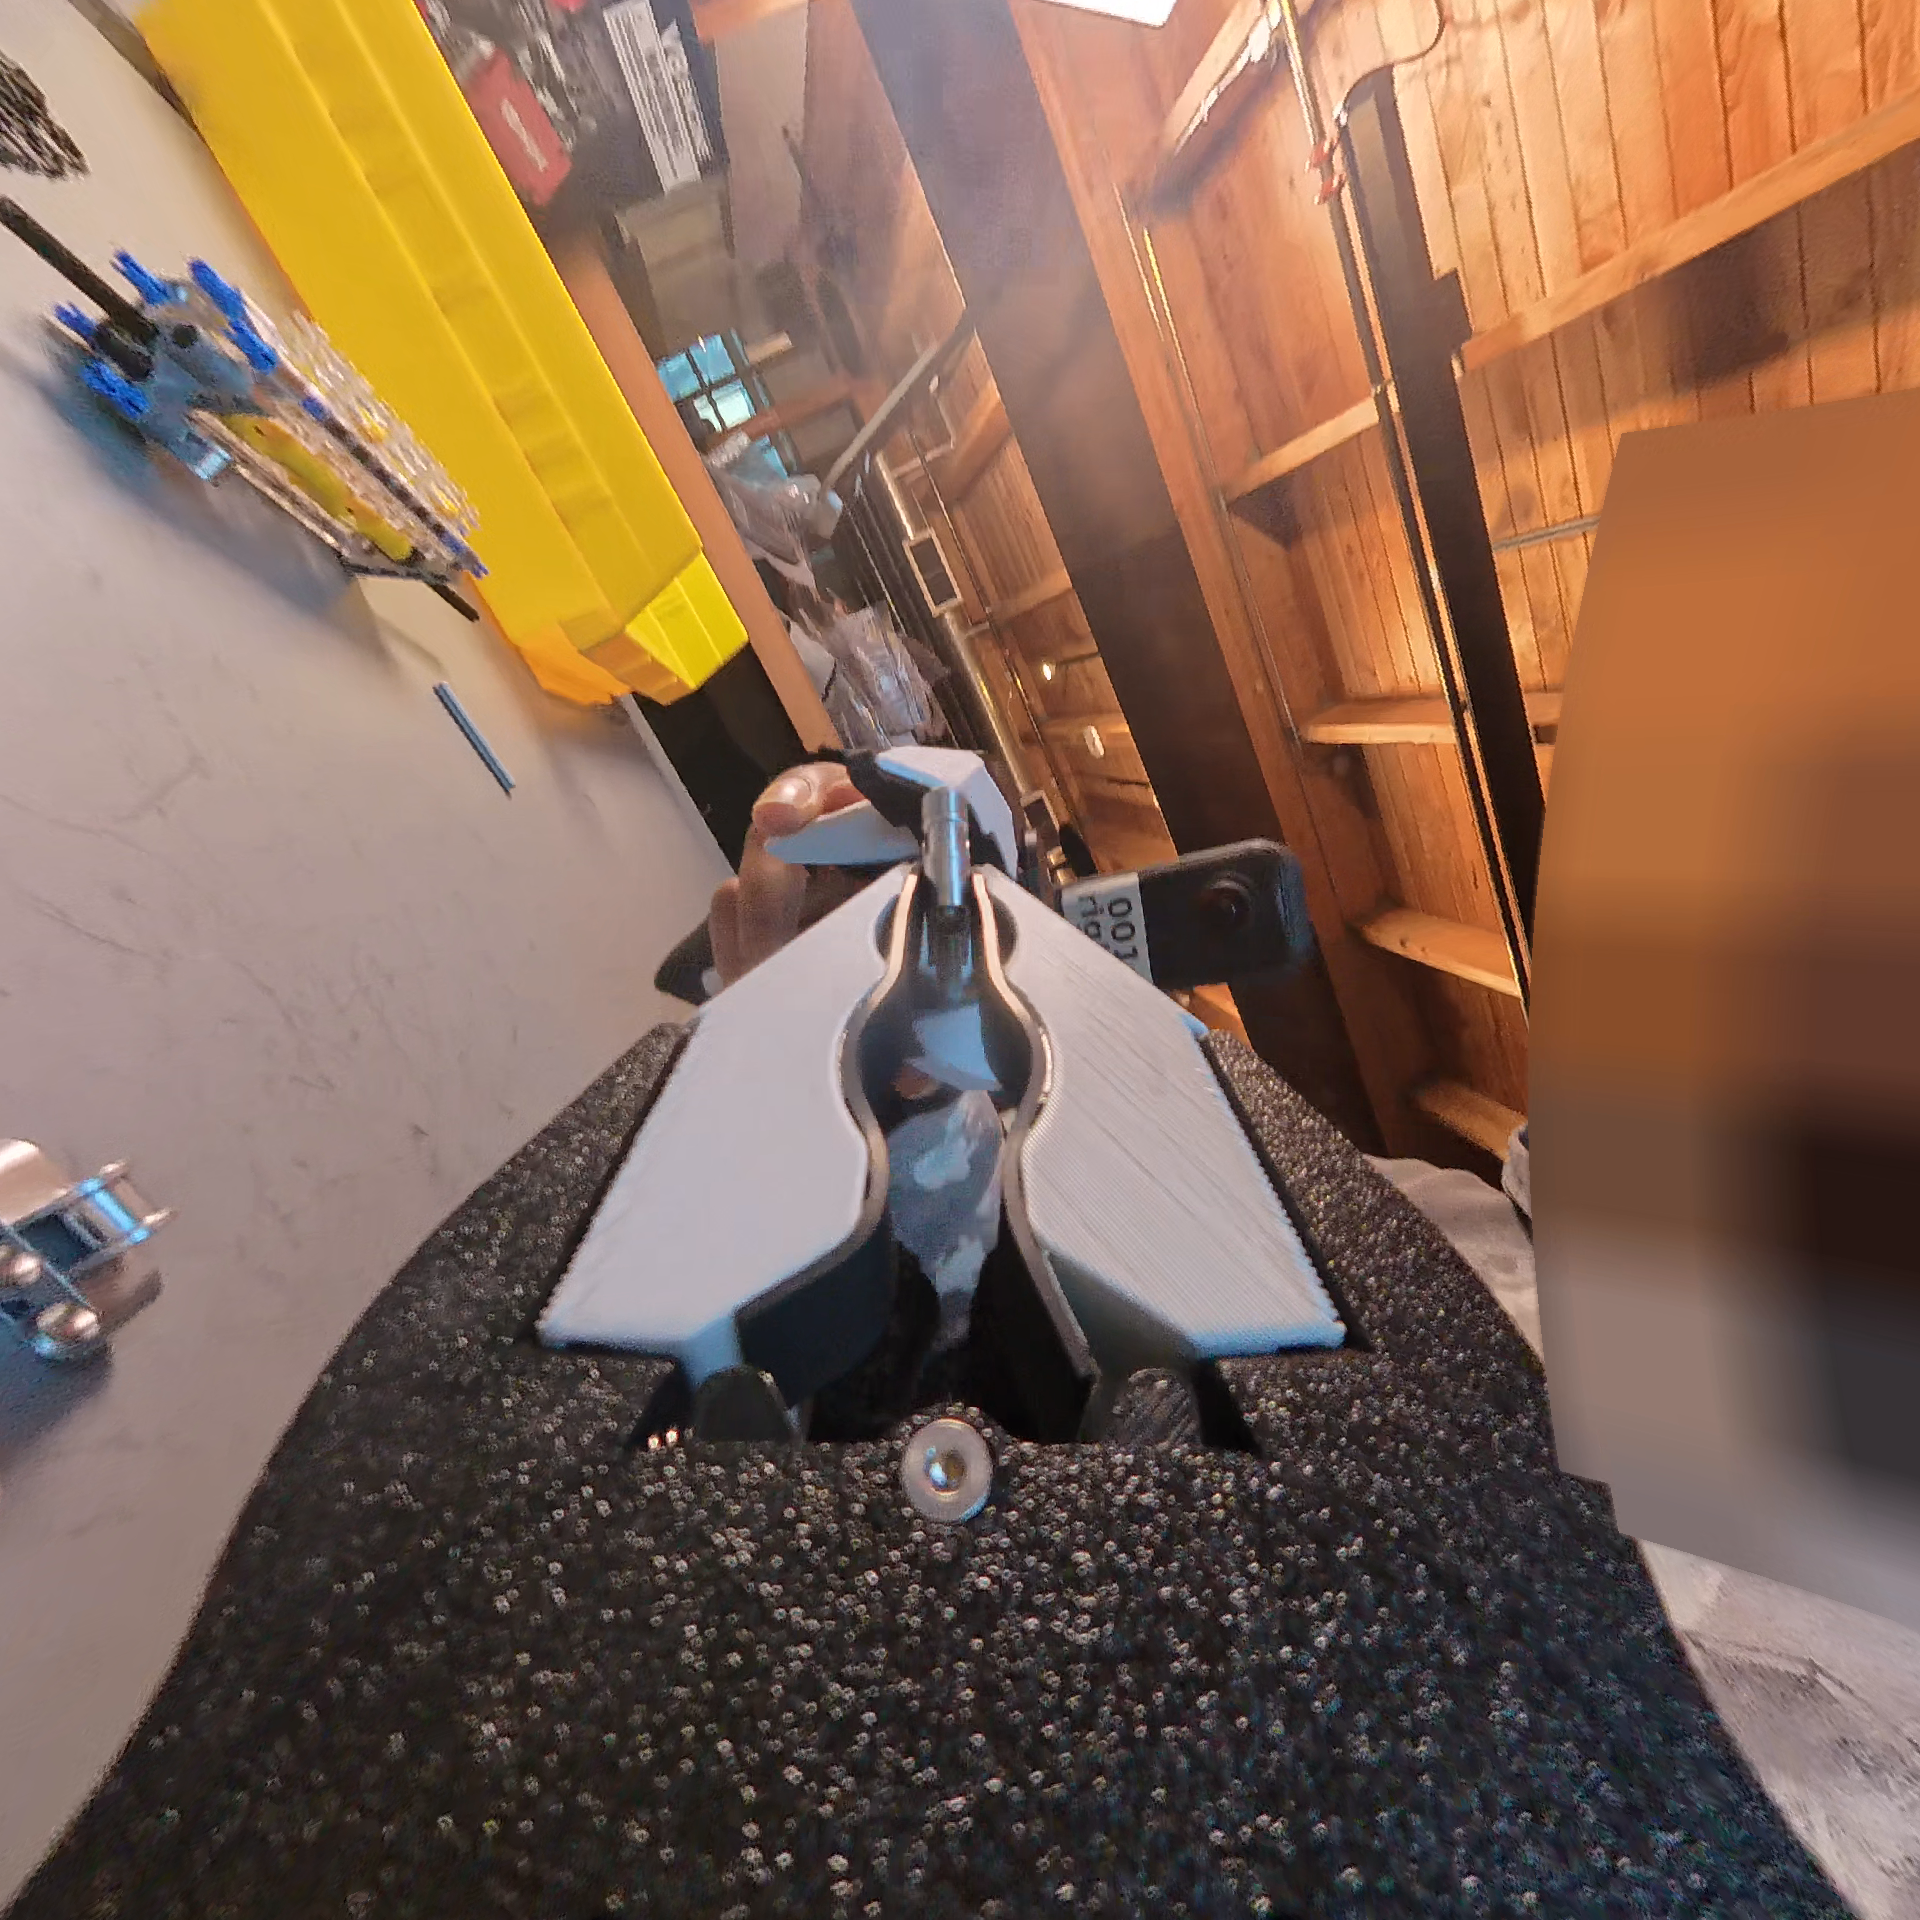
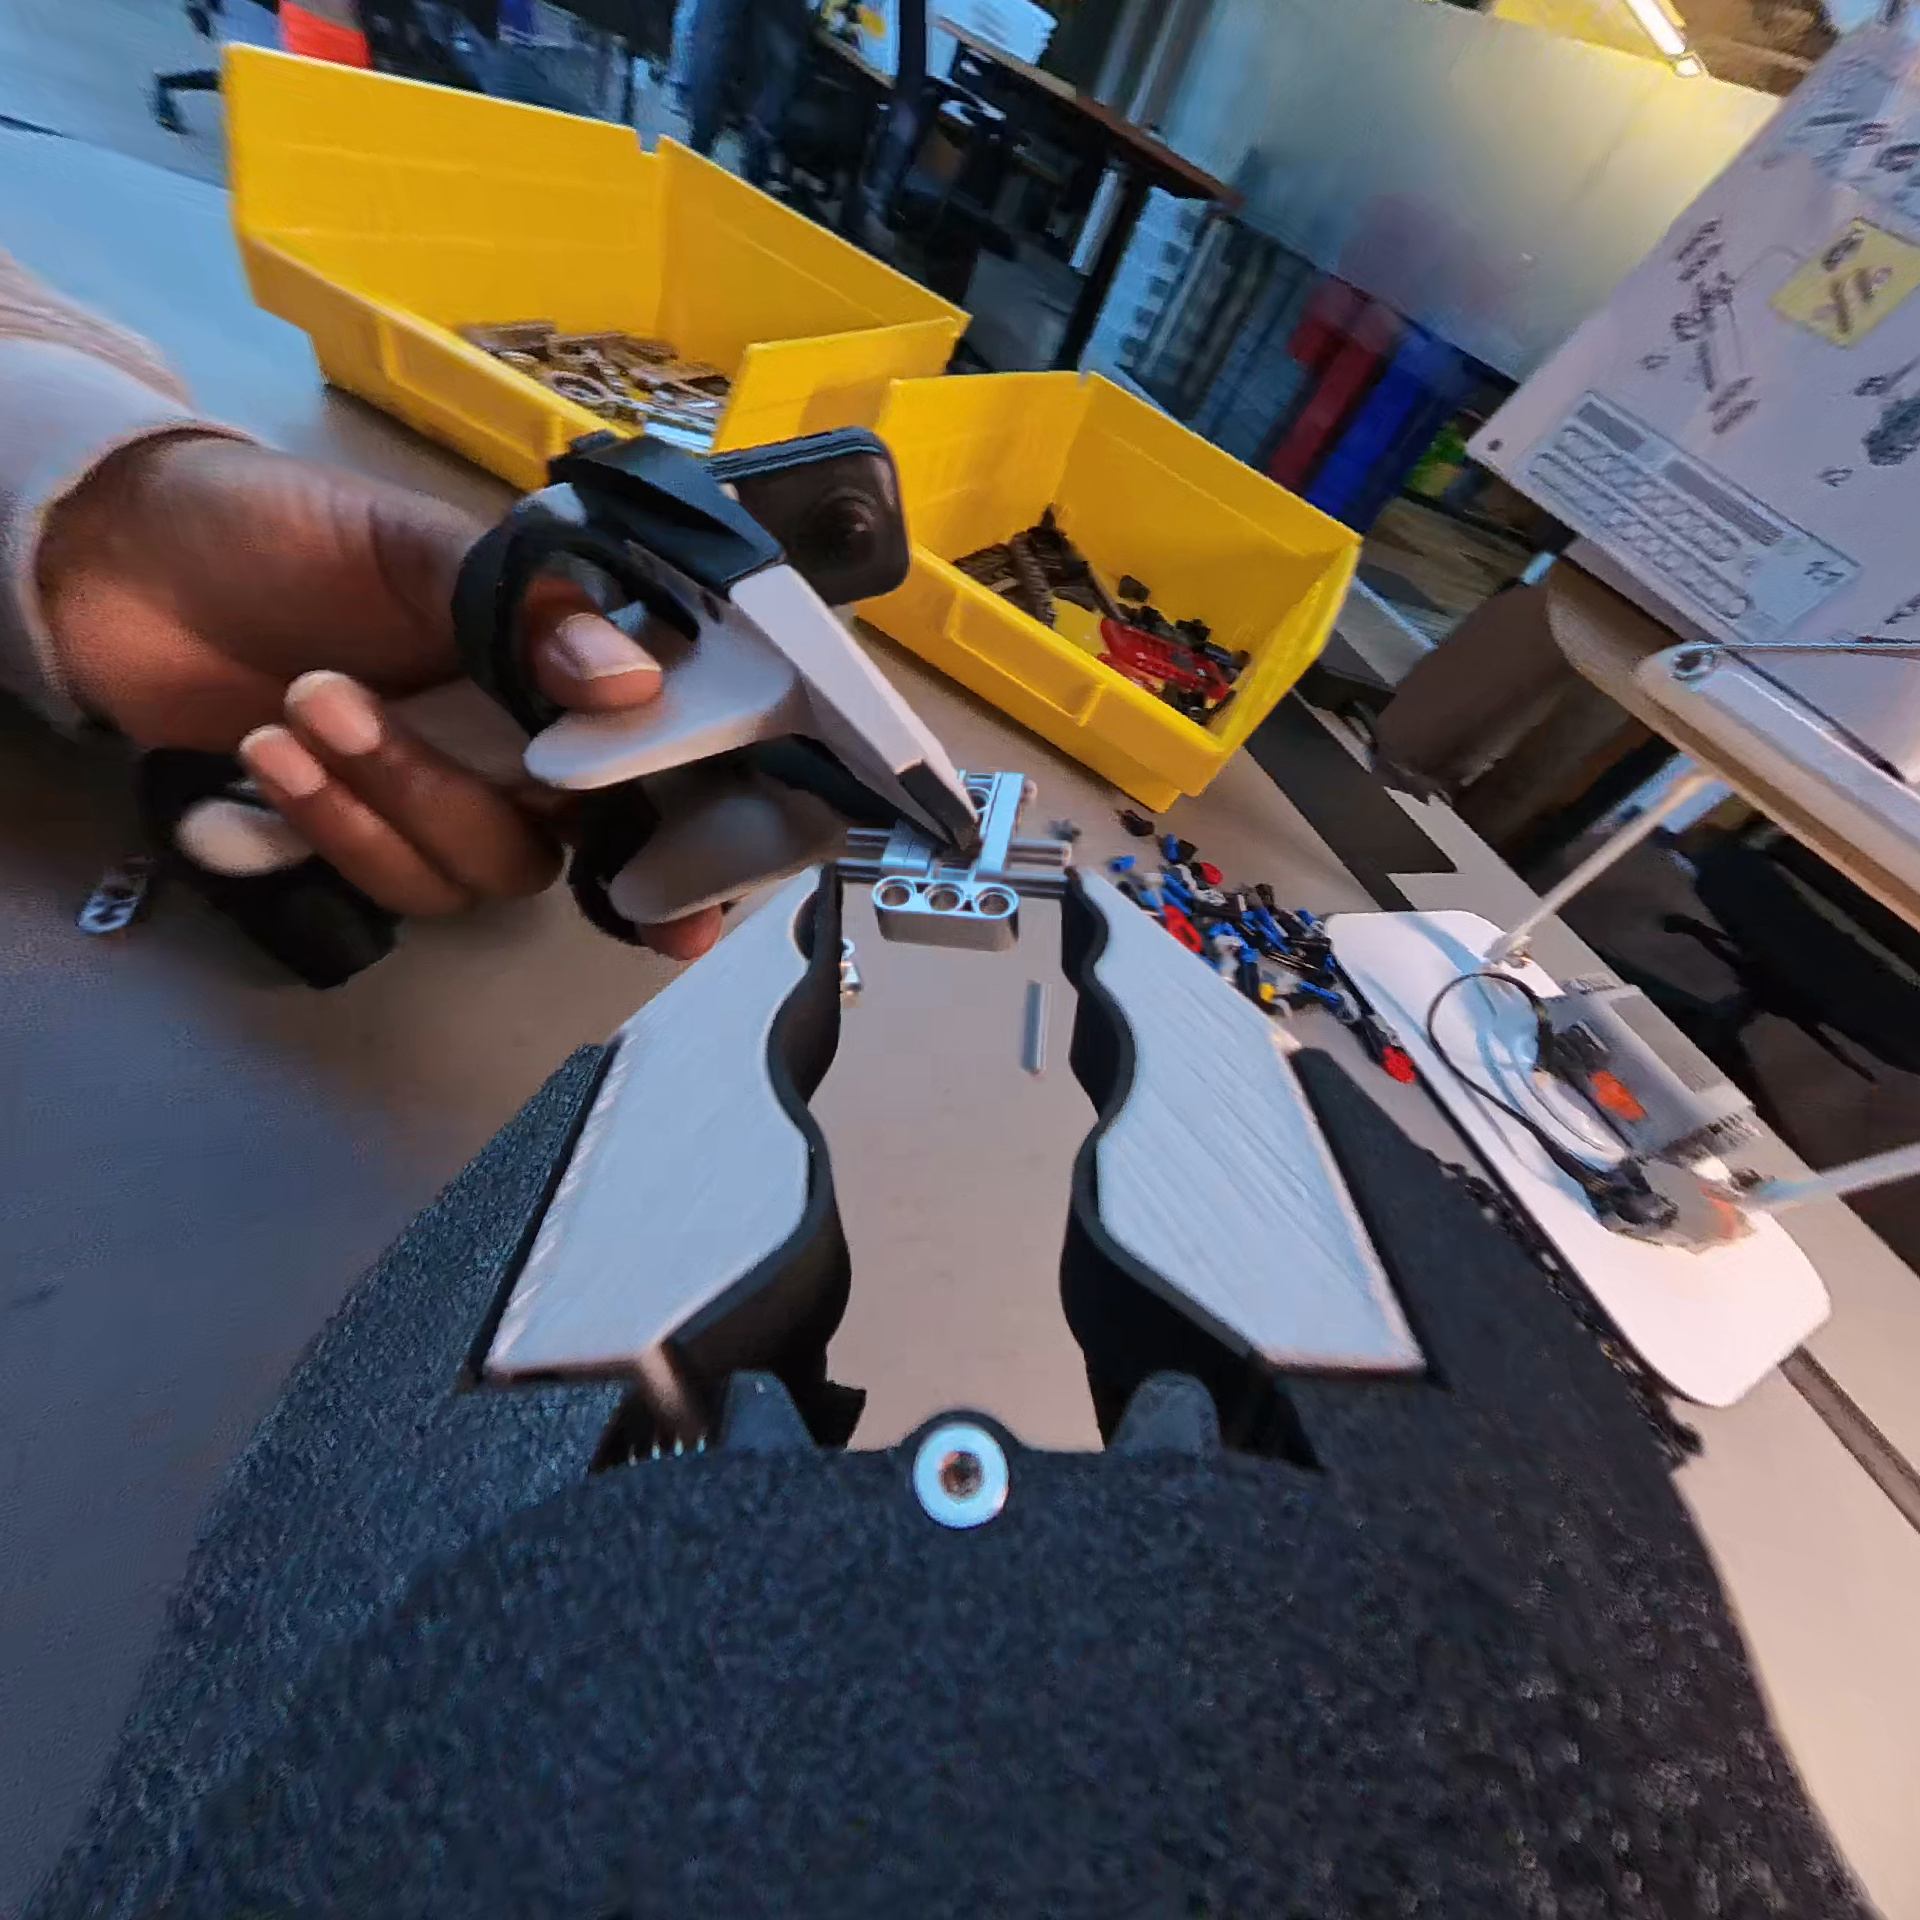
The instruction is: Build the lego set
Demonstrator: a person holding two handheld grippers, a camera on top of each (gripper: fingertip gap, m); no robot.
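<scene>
Grey beam assembly (image 2: 951, 883) sits just above worktop (image 2: 260, 1091). Left tool (image 2: 961, 831) closed on its pin (image 1: 943, 857); right tool (image 2: 951, 940) open, empty, straddling the beam. Judgement: keep left grip steady, close right squarely.

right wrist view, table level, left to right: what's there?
Hand on the left gripper → grey beam assembly → small grey axle → pile of blue, black and red pins → white plate.

We see warm light on blurred wood, cool glare on the table (image 2: 343, 1091), and fisheye bending at edges.
</scene>
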